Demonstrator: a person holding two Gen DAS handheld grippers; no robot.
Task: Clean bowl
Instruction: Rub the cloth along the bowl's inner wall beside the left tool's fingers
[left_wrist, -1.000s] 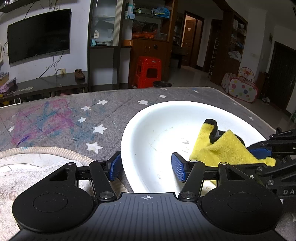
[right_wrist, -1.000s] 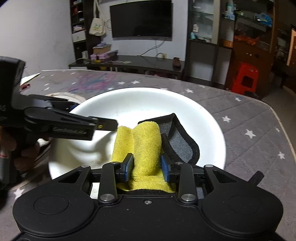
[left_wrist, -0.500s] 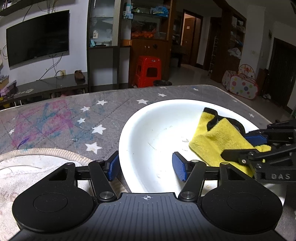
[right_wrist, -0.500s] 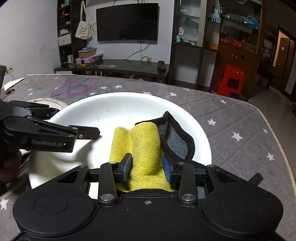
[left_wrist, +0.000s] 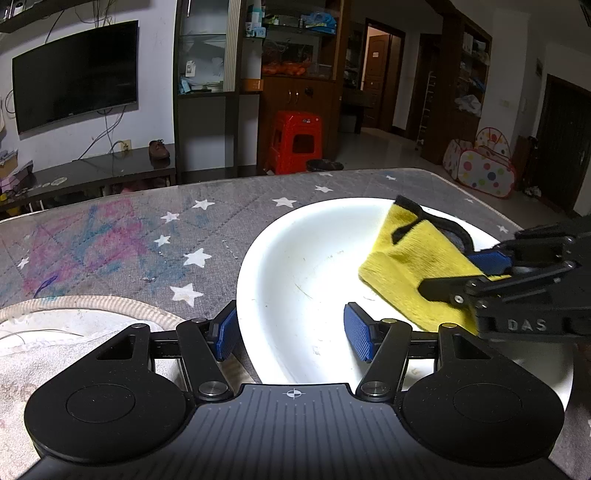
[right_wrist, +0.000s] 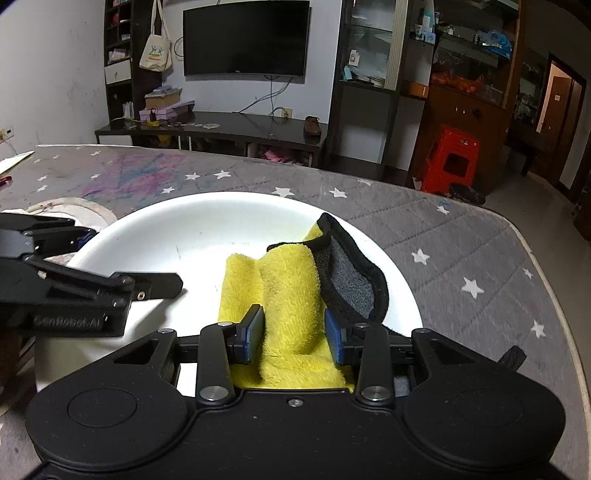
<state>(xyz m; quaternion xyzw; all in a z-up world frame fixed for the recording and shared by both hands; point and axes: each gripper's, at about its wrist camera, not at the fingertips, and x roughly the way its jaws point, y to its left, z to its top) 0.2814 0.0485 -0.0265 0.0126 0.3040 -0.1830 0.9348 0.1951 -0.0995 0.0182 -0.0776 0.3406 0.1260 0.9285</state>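
Observation:
A wide white bowl (left_wrist: 295, 266) (right_wrist: 207, 221) lies on the grey star-patterned table. My right gripper (right_wrist: 294, 334) is shut on a folded yellow cloth (right_wrist: 284, 288) with a grey, black-edged back, and holds it inside the bowl; the cloth also shows in the left wrist view (left_wrist: 410, 258). My left gripper (left_wrist: 291, 330) is open and straddles the bowl's near rim, one finger outside and one inside. Small specks of dirt lie on the bowl's bottom.
A whitish towel (left_wrist: 55, 332) lies on the table left of the bowl. Pink and blue scribbles (left_wrist: 92, 243) mark the table cover. The table's rounded right edge (right_wrist: 546, 280) is close to the bowl. A red stool (left_wrist: 295, 140) stands on the floor beyond.
My right gripper has carried the cloth across the bowl, toward its far side and right in the left wrist view. The left gripper has stayed at the rim, still open.

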